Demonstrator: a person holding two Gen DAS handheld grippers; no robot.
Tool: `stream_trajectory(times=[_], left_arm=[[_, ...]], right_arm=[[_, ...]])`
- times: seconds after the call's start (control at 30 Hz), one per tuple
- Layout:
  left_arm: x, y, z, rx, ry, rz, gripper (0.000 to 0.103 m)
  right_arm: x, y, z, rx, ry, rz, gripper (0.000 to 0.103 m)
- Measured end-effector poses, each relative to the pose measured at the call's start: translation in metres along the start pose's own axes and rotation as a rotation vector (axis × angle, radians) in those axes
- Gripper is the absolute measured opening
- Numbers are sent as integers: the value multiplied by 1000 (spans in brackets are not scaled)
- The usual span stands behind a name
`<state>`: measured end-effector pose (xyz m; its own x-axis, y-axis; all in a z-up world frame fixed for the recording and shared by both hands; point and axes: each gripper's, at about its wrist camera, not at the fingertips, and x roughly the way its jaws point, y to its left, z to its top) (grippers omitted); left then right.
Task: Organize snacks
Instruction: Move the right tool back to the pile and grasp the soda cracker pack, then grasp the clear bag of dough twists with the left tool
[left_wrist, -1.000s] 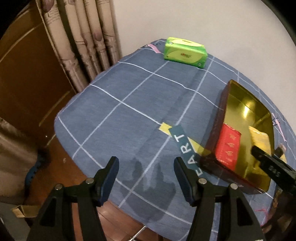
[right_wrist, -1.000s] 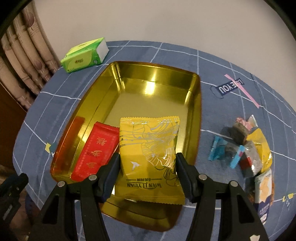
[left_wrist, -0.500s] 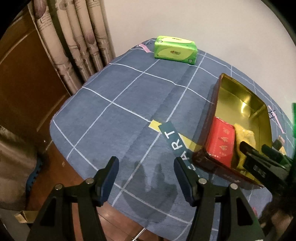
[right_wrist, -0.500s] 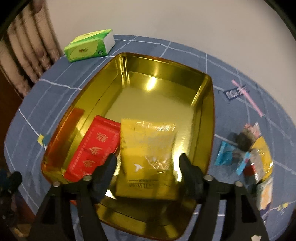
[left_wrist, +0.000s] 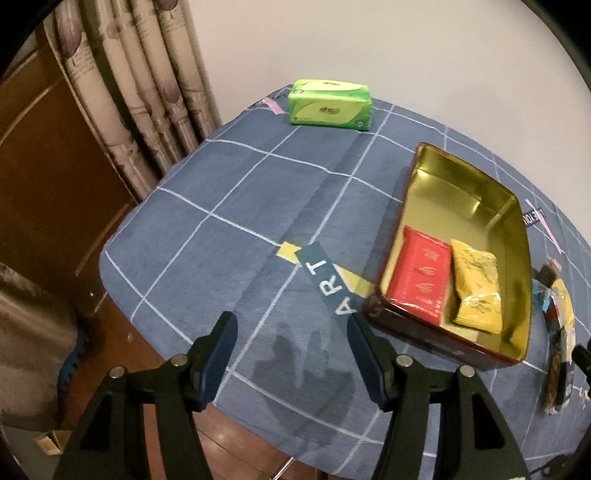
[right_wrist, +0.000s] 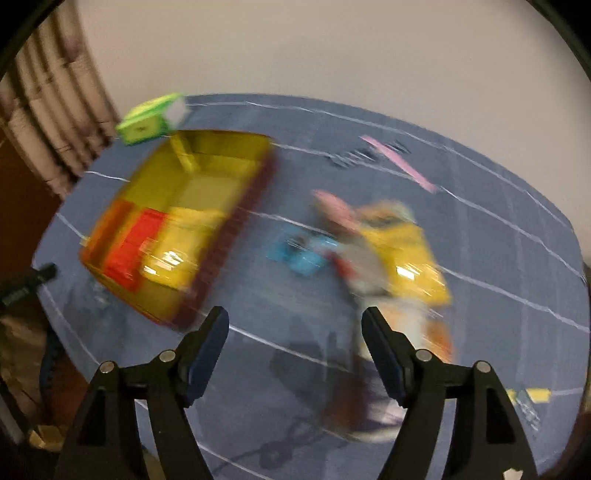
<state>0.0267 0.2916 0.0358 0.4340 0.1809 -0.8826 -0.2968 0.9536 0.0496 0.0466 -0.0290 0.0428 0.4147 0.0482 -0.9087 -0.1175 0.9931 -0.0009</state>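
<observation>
Right claw (right_wrist: 293, 343) spread wide, empty, above surface (right_wrist: 480, 206) between tin (left_wrist: 517, 236) and loose snack pile (right_wrist: 373, 254). Left claw (left_wrist: 290, 350) likewise open, idle. Red pack (left_wrist: 421, 273), yellow pack (left_wrist: 476, 288) lie in tin. Step: fetching next snack. You need to centre on one piece; view blurred.

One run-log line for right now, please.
left tongs: open, empty | right tongs: open, empty | gold tin: red packet, yellow packet | loose snacks: outside tin
</observation>
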Motion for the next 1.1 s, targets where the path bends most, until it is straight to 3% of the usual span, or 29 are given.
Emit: stream_trajectory(times=[0.1,0.27,0.53,0.67,0.73,0.83,1.1], left_arm=[[-8,-13,-4,32,-16,-4,63],[-19,-48,-18,119,-24,-36,63],[-29,-99,-39,209,-3,-82,63],[-31,-122,-45,235,9,-103,63],[-32,-133,-49,252,11,-110,63],[-33,-152,-54,287,14,-122,63],[-31,-206,-67,365,63,-192,63]], right_arm=[[3,-33,-21,-5,29,-25,72],[14,-54,-40,1,70,-3,72],[35,-62,-36,53,83,82,71],[36,-59,-33,49,50,80,61],[35,-60,-32,48,41,89,46],[35,-63,-34,55,50,142,46],[6,-89,-40,85,-34,112,46]])
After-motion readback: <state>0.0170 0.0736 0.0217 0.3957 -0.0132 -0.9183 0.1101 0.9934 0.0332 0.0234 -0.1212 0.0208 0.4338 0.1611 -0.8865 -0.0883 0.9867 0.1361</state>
